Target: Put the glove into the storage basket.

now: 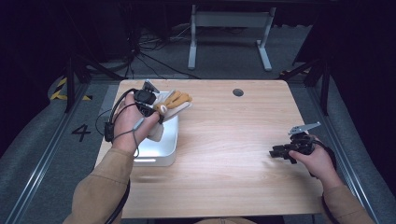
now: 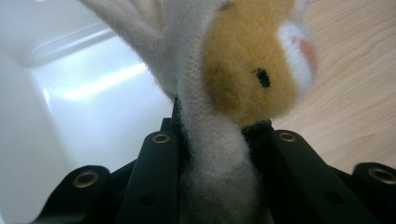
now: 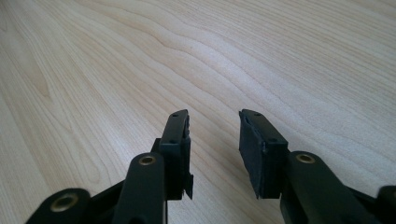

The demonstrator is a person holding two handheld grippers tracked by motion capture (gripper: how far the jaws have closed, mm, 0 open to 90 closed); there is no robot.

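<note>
A yellow and white plush toy [image 1: 176, 100] hangs over the far edge of a white bin [image 1: 164, 145] at the table's left. My left gripper [image 1: 159, 111] is shut on it. In the left gripper view the toy's white fabric [image 2: 212, 163] is pinched between the two black jaws, its yellow face [image 2: 252, 74] sits just above them, and the bin's white wall [image 2: 88, 93] lies behind. Near the right edge my right gripper [image 1: 276, 152] rests low over the wood, pointing left. Its jaws stand open [image 3: 215, 128] with nothing between the pads.
The wooden table [image 1: 233, 135] has a round dark cable hole [image 1: 238, 92] near its far edge. Behind it stand a white desk frame [image 1: 229, 28] and loose floor cables [image 1: 144, 51]. Yellow-black tape [image 1: 58, 88] marks the floor at left.
</note>
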